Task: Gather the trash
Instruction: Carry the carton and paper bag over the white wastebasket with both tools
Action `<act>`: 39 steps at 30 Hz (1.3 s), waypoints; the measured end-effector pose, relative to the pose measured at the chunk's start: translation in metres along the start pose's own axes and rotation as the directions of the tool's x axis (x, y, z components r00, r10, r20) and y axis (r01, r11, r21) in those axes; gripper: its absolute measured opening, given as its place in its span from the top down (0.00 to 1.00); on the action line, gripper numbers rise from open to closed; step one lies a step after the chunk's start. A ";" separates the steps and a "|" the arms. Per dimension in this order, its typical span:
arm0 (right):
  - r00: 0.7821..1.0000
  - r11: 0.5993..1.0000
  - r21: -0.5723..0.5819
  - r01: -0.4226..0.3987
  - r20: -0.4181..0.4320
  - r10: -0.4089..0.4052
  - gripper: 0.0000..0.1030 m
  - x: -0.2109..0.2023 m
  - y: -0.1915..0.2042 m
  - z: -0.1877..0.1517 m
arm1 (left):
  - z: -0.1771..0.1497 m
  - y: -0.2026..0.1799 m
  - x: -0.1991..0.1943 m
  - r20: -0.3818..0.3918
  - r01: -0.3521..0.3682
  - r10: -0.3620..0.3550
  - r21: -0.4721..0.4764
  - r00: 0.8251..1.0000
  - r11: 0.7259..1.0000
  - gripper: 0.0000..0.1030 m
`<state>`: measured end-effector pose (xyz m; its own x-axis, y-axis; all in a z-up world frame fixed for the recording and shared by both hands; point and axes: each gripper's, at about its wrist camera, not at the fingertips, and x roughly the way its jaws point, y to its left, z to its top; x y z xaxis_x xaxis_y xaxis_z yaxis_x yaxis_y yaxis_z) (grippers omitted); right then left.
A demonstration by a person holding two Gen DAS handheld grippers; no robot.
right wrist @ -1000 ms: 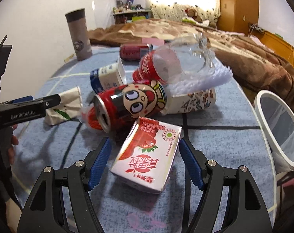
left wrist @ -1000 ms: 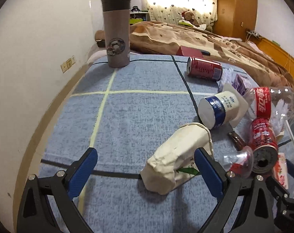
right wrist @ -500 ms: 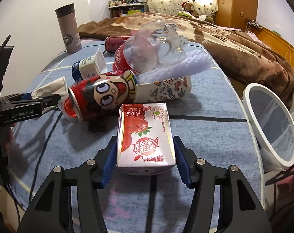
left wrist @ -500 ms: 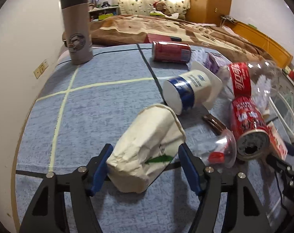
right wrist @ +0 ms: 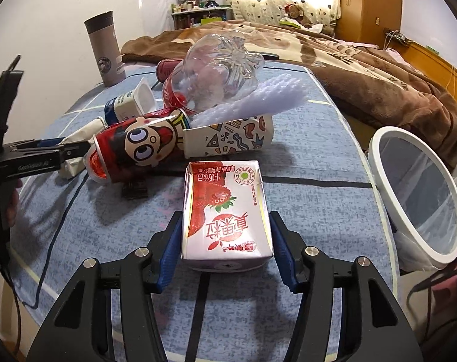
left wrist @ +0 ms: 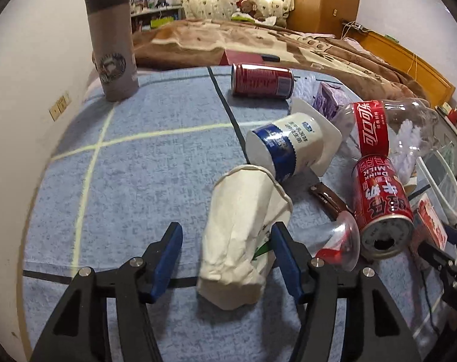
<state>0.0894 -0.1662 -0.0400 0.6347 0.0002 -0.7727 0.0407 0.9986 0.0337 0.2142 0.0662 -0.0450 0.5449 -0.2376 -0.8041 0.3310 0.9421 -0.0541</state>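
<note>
Once wider, right gripper point(right wrist: 225, 241) on carton point(right wrist: 225, 208)

Milk carton point(right wrist: 225, 211) before cartoon can point(right wrist: 138, 147)

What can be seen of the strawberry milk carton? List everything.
The strawberry milk carton is a small, box-shaped paper carton, pink and white with a red strawberry picture and red Chinese lettering. It looks intact, lying flat on the blue tablecloth, printed face up. The right gripper has a blue pad against each side, shut on it. It lies just in front of the patterned paper cup, apart from it.
</note>
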 end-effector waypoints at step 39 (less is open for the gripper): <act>0.971 0.992 0.121 0.016 0.234 -0.044 0.46 -0.067 -0.089 -0.002 | -0.003 -0.148 -0.097 0.234 0.055 -0.064 0.047 0.970 0.997 0.65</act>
<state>0.0422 -0.2553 0.0074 0.7950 -0.0563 -0.6040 0.1443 0.9847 0.0981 0.1102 -0.0495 0.0397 0.6876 -0.3462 -0.6383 0.3960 0.9156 -0.0700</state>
